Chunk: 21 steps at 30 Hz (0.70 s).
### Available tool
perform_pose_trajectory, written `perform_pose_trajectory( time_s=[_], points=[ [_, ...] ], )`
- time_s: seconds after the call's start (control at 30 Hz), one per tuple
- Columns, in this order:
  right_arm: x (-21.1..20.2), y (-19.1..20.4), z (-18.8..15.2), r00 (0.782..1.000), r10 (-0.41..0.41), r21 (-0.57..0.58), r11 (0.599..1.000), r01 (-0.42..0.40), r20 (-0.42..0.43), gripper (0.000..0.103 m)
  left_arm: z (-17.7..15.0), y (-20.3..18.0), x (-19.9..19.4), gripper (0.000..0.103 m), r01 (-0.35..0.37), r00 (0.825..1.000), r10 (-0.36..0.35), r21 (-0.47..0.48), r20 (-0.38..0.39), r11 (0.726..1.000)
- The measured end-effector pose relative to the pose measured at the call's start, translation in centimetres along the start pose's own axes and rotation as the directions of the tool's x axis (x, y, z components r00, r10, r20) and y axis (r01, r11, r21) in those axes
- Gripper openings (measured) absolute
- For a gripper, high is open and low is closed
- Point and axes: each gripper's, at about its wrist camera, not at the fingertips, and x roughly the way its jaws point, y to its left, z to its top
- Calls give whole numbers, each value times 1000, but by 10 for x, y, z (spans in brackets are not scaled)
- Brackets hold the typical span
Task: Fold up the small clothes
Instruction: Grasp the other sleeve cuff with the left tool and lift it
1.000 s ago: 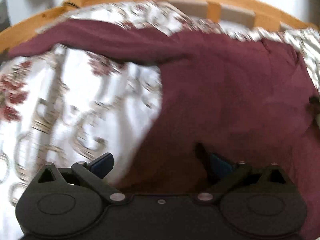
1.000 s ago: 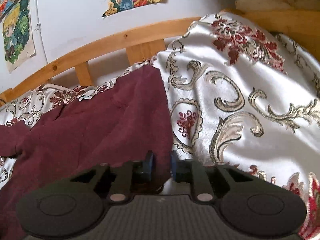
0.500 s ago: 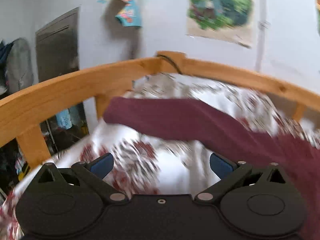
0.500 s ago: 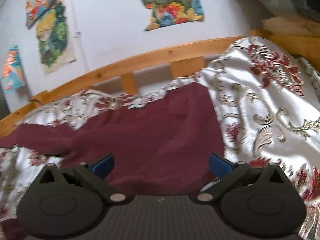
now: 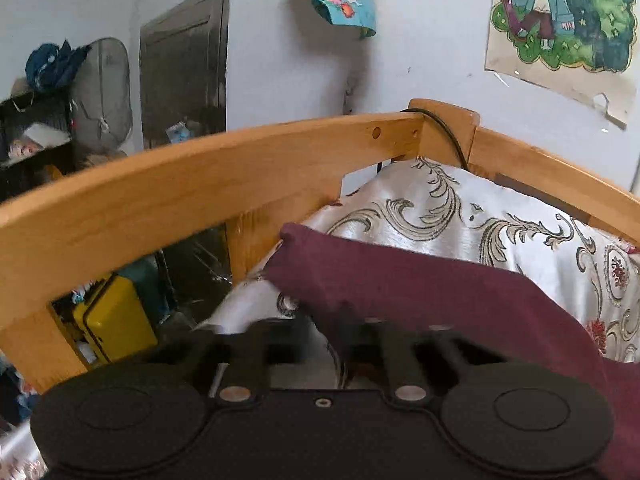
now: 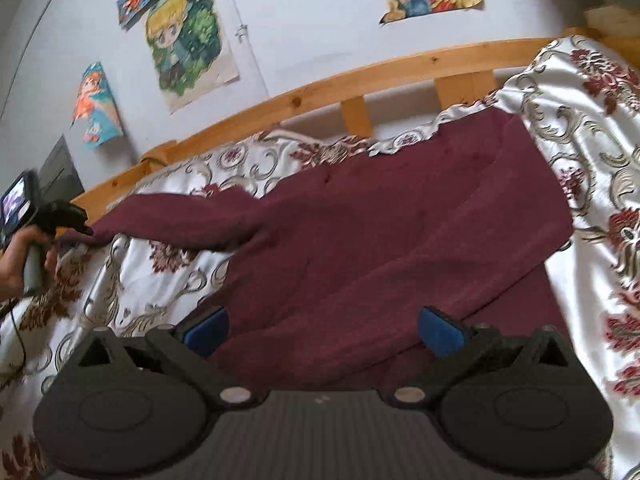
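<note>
A maroon long-sleeved garment (image 6: 380,232) lies spread on the patterned white bedspread (image 6: 600,160). Its left sleeve (image 6: 172,224) stretches out to the left. My left gripper (image 5: 332,320) is shut on the sleeve's cuff end (image 5: 360,280), near the wooden bed rail; in the right wrist view it shows at the far left (image 6: 86,230), held by a hand. My right gripper (image 6: 322,326) is open and empty, just above the garment's lower body, with blue pads (image 6: 436,330) spread wide.
A wooden bed rail (image 5: 200,184) curves close in front of the left gripper, with a black cable (image 5: 448,132) over it. A yellow case (image 5: 112,324) stands on the floor beyond. Posters (image 6: 184,36) hang on the wall behind the bed.
My right gripper let go of the garment's edge, opened and pulled back. My left gripper swung left to the sleeve end and shut on it.
</note>
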Motion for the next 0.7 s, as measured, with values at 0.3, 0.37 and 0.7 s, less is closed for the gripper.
perform_pose_trajectory(
  time_s=[0.3,0.37,0.7],
  points=[
    [-5,-5,-6,1000,18,-7,1000,-18,7,103,10,-3,-38,4,49,989,-56,56,135,997],
    [-6,-7,-5,1000,20,5,1000,-20,13,103,11,-2,-47,4,79,982,-90,69,165,994],
    [-7,-13,-3,1000,13,20,1000,-14,28,103,15,-72,-109,4,267,851,-430,457,301,849]
  ],
)
